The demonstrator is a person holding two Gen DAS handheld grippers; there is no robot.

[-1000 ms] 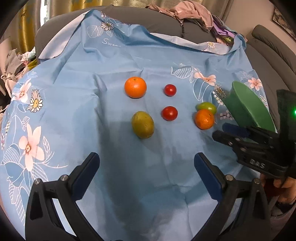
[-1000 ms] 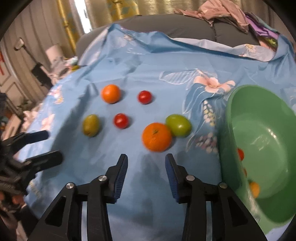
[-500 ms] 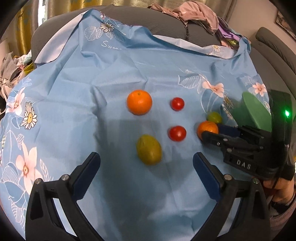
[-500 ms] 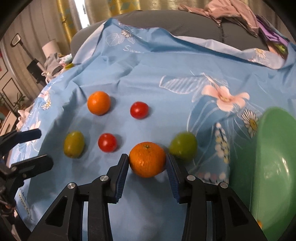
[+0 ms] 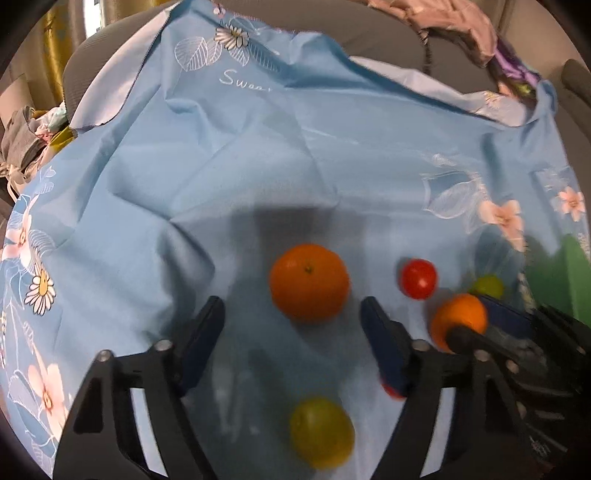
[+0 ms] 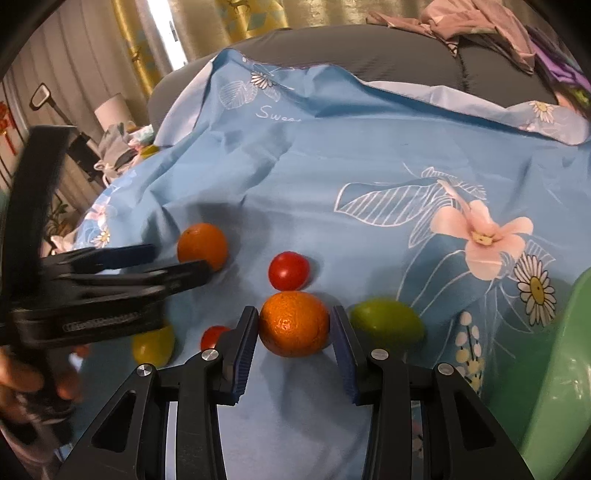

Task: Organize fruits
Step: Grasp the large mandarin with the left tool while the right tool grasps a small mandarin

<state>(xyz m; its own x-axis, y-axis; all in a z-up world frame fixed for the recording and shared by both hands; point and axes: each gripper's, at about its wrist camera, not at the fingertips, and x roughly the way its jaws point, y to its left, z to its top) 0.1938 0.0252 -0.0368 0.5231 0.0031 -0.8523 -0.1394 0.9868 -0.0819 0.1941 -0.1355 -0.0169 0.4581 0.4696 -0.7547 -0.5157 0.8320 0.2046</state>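
Observation:
Fruits lie on a blue floral cloth (image 5: 258, 166). My left gripper (image 5: 291, 317) is open, its fingertips just short of a large orange (image 5: 308, 282), which also shows in the right wrist view (image 6: 202, 246). My right gripper (image 6: 293, 326) has its pads on both sides of a second orange (image 6: 294, 324), touching or nearly so; this orange also shows in the left wrist view (image 5: 458, 319). A green lime (image 6: 386, 325) lies just right of it. Red tomatoes (image 6: 289, 270) (image 6: 214, 336) and a yellow-green fruit (image 5: 320, 432) lie around. The green bowl (image 6: 561, 369) is at the right.
The cloth covers a grey sofa (image 6: 332, 51) with piled clothes (image 6: 480, 22) at the back. Curtains and clutter stand at the left (image 6: 118, 136). The left gripper's body (image 6: 92, 288) crosses the right wrist view at the left.
My left gripper has moved forward to the large orange. My right gripper has advanced so its pads flank the second orange and has narrowed around it.

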